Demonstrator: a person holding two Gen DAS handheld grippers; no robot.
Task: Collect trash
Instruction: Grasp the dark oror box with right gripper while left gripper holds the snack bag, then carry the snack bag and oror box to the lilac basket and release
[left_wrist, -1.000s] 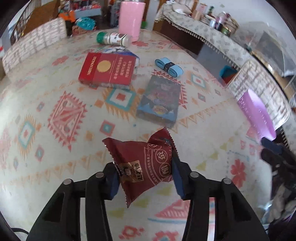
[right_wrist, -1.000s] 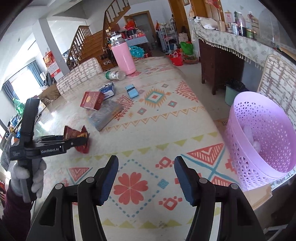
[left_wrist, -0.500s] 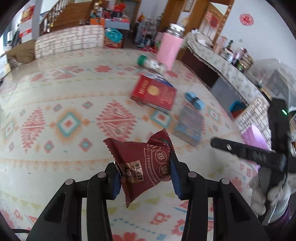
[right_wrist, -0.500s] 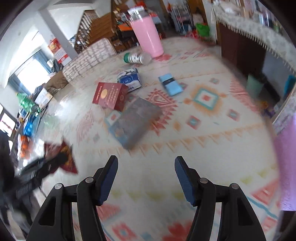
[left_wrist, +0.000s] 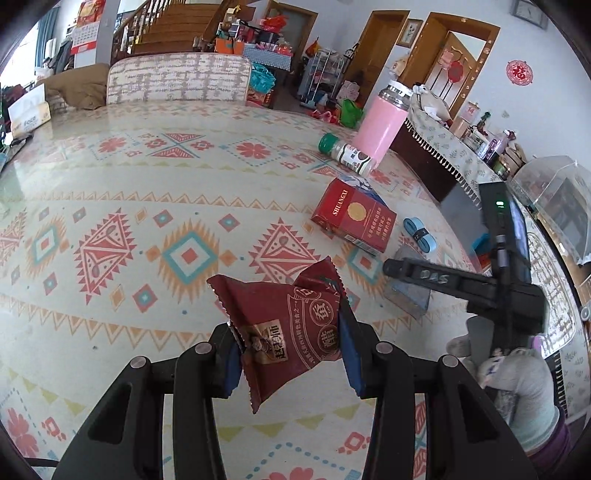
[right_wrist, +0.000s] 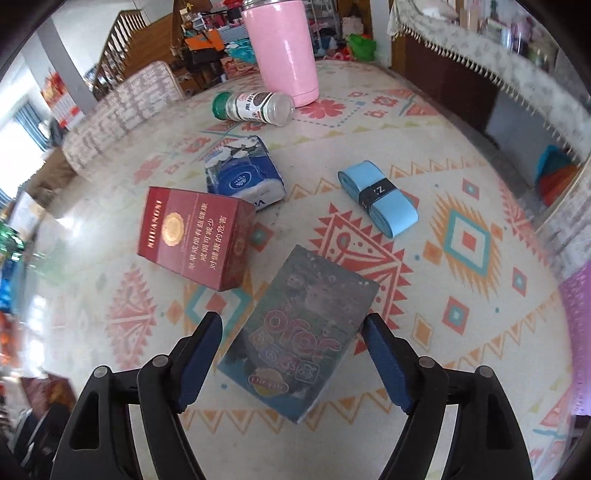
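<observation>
My left gripper (left_wrist: 290, 354) is shut on a dark red snack wrapper (left_wrist: 284, 325), held above the patterned tablecloth (left_wrist: 147, 221). My right gripper (right_wrist: 293, 354) hangs over a flat dark blue snack box (right_wrist: 299, 332) with its jaws opening; the box lies between the pads, which stand apart from it. In the left wrist view the right gripper (left_wrist: 391, 267) shows at the right, gripped by a gloved hand (left_wrist: 517, 387), above that same box (left_wrist: 406, 291). A red carton (right_wrist: 195, 240) (left_wrist: 354, 221), a blue tissue pack (right_wrist: 243, 173) and a light blue tape roll (right_wrist: 376, 197) lie nearby.
A pink tumbler (right_wrist: 284, 48) stands at the far side with a green-capped jar (right_wrist: 253, 107) lying beside it. The purple basket's edge (right_wrist: 580, 314) shows at the right, past the table edge. A chair back (left_wrist: 177, 77) stands behind the table.
My right gripper swung left from the basket side to above the blue box and its jaws spread wider. My left gripper, still on the wrapper, rose a little and turned, showing more of the room.
</observation>
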